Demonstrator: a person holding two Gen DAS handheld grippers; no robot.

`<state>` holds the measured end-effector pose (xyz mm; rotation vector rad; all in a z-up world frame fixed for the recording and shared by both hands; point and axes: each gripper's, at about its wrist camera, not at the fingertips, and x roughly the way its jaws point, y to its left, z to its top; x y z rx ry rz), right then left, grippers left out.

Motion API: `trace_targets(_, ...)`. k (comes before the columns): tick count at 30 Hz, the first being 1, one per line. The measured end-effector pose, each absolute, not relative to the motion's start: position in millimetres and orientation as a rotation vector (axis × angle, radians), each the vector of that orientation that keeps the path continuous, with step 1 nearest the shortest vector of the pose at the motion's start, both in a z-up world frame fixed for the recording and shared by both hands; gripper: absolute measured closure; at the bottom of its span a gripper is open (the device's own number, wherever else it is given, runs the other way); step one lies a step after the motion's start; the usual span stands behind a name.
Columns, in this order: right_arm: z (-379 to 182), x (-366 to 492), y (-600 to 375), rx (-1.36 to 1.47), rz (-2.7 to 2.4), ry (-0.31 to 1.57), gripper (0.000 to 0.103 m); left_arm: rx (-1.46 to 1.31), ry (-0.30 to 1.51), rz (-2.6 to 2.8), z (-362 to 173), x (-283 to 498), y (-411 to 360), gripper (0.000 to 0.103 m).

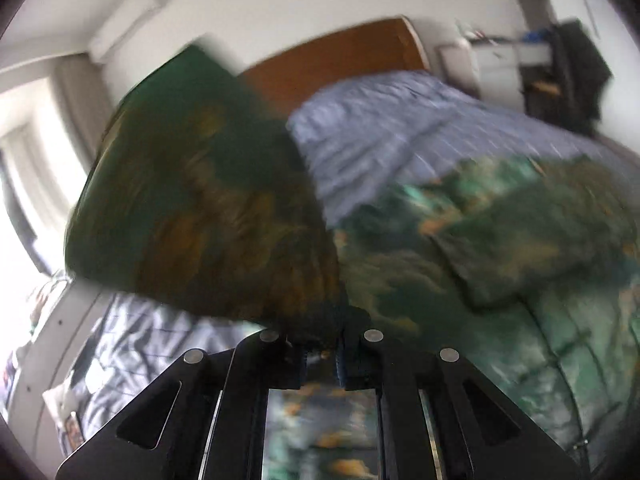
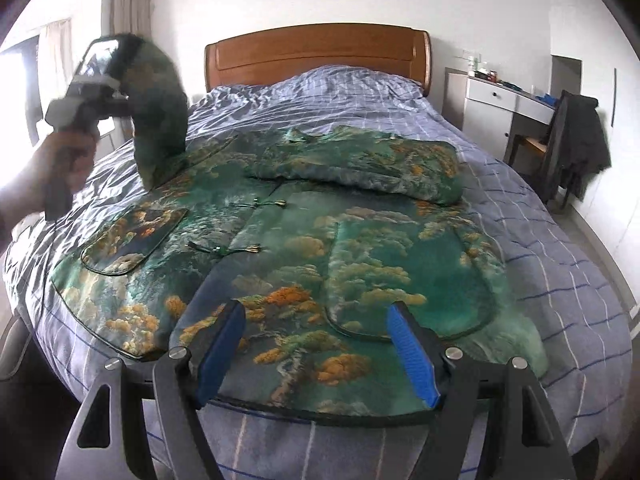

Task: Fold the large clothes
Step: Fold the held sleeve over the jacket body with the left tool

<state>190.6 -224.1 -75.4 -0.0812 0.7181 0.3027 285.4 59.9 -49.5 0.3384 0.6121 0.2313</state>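
Green printed padded jacket (image 2: 304,248) lies spread front-up on the bed (image 2: 560,280), collar toward the headboard (image 2: 316,54). The sleeve (image 2: 360,164) on the headboard's right side is already folded across the chest. Left gripper (image 1: 322,354): fingers pressed together, pinching the other sleeve (image 1: 200,200), lifted clear of the jacket body. Right gripper (image 2: 316,352): fingers spread, holding nothing, hovering over the hem, far from the headboard.

Risks, as I judge them: thick quilted cloth may slip from the pinch mid-swing; the lifted sleeve may land bunched or drag the jacket body askew, since nothing pins the hem.
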Motion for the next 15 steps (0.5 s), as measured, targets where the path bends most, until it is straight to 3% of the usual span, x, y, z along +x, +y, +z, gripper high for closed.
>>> trace_targets(4, -80, 189, -234, -0.065, 0.28, 0.734, 0.028, 0.361, 0.704, 0.135, -82, 285, 31, 0.09)
trace_targets(6, -83, 190, -235, -0.064, 0.277, 0.743, 0.028, 0.362, 0.753, 0.08, -96, 284, 24, 0.08)
trace_targets(8, -83, 192, -235, -0.063, 0.278, 0.751, 0.028, 0.354, 0.818, 0.018, -112, 277, 19, 0.06)
trace_targets(11, -80, 199, -231, -0.066, 0.295, 0.757, 0.028, 0.363, 0.857, 0.002, -128, 261, 19, 0.044)
trace_targets(15, -66, 228, -220, -0.03, 0.371, 0.766, 0.028, 0.281, 0.868, 0.032, -121, 235, 39, 0.035)
